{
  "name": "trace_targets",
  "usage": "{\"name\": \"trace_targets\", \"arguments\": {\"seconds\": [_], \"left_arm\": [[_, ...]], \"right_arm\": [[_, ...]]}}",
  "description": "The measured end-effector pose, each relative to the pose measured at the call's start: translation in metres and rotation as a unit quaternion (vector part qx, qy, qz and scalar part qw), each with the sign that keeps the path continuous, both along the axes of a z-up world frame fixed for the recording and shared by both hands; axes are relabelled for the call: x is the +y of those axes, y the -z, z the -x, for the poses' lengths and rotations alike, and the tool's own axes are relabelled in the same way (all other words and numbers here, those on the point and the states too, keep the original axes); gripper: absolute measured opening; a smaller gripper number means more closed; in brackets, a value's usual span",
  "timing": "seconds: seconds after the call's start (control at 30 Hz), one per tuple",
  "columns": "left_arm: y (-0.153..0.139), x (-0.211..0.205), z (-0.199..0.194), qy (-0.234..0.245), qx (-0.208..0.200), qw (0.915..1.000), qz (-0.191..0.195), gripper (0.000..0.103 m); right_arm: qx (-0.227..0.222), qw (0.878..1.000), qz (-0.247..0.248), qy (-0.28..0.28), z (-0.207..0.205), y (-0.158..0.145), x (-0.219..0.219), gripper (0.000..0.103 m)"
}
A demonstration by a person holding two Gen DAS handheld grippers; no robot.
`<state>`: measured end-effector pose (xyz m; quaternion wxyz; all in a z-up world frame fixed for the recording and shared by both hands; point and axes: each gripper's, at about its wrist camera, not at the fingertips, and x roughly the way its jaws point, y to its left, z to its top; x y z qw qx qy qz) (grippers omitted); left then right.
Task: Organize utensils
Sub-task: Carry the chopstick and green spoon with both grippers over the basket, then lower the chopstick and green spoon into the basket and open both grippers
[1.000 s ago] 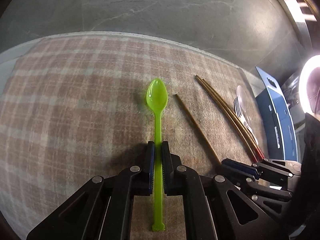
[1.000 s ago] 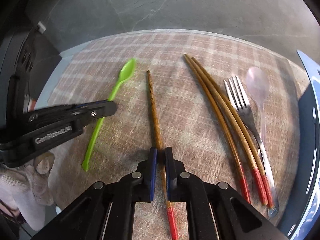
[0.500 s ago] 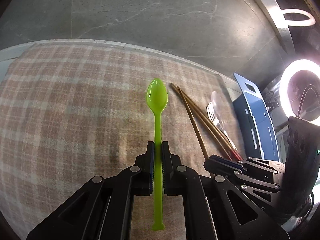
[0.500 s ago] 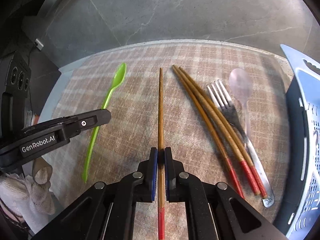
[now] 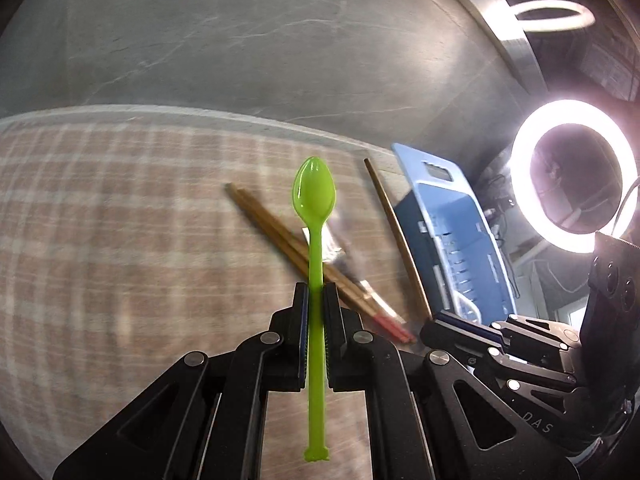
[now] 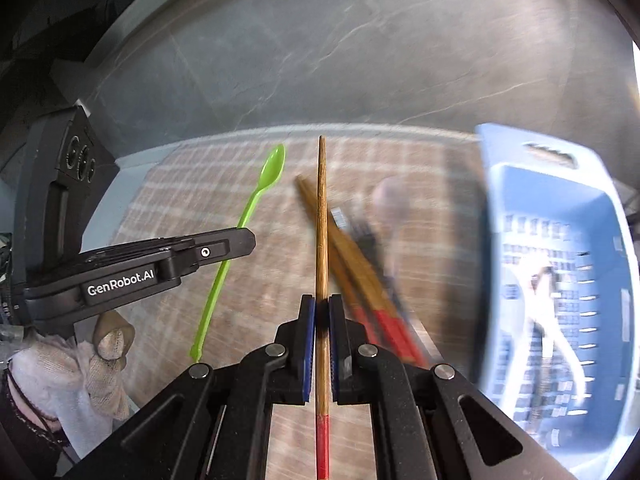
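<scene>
Both grippers have lifted off the mat and swung right toward the basket since a second ago; the spoon and chopstick came up with them.

My left gripper [image 5: 315, 296] is clamped on the green spoon [image 5: 314, 216] at mid-handle, bowl pointing away from me, handle end sticking out near my side of the jaws. Spoon is clear of the mat [image 5: 120, 240].

My right gripper [image 6: 319, 312] is clamped on one chopstick [image 6: 321, 216], red end toward me, plain tip pointing far. It is also off the mat.

From the right wrist view, the left gripper sits on the left with the spoon angled up and right; a gloved hand [image 6: 80, 364] shows below it.

Still lying on the mat, further out: a pair of chopsticks [image 5: 288, 236], red ends near, lying diagonally. A fork [image 6: 360, 228] and a pale spoon [image 6: 390, 200] lie just right of them, both blurred, so I can't tell if they touch.

Blue basket [image 6: 560, 240] stands at the mat's right edge with something white inside; too blurred to identify.

Far right, a ring light [image 5: 524, 152] is on.
</scene>
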<state>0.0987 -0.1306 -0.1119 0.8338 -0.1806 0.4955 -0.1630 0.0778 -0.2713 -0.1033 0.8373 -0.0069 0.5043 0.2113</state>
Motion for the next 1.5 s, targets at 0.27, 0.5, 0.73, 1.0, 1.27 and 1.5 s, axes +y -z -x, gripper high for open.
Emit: {"name": "trace_targets", "arguments": {"seconds": [0.27, 0.5, 0.73, 1.0, 1.27, 1.5], "left_arm": [[-0.012, -0.073, -0.026, 0.053, -0.013, 0.9978, 0.038, 0.006], [-0.011, -0.127, -0.042, 0.085, -0.012, 0.9944, 0.062, 0.006], [0.003, -0.168, -0.057, 0.099, 0.008, 0.9921, 0.077, 0.006], [0.010, -0.184, -0.056, 0.106, 0.023, 0.9918, 0.068, 0.006], [0.013, -0.193, -0.060, 0.100, 0.036, 0.9935, 0.042, 0.016], [0.010, -0.185, -0.053, 0.090, 0.022, 0.9952, 0.033, 0.017]], "right_arm": [[-0.027, 0.998, 0.026, 0.056, 0.003, -0.021, -0.073, 0.006], [-0.036, 0.992, 0.064, 0.098, -0.002, -0.022, -0.118, 0.006], [-0.036, 0.986, 0.102, 0.128, -0.011, -0.010, -0.146, 0.006], [-0.016, 0.983, 0.112, 0.146, -0.024, 0.008, -0.164, 0.006], [-0.007, 0.983, 0.120, 0.137, -0.027, 0.016, -0.163, 0.010], [-0.014, 0.982, 0.117, 0.145, -0.022, 0.011, -0.164, 0.030]]}}
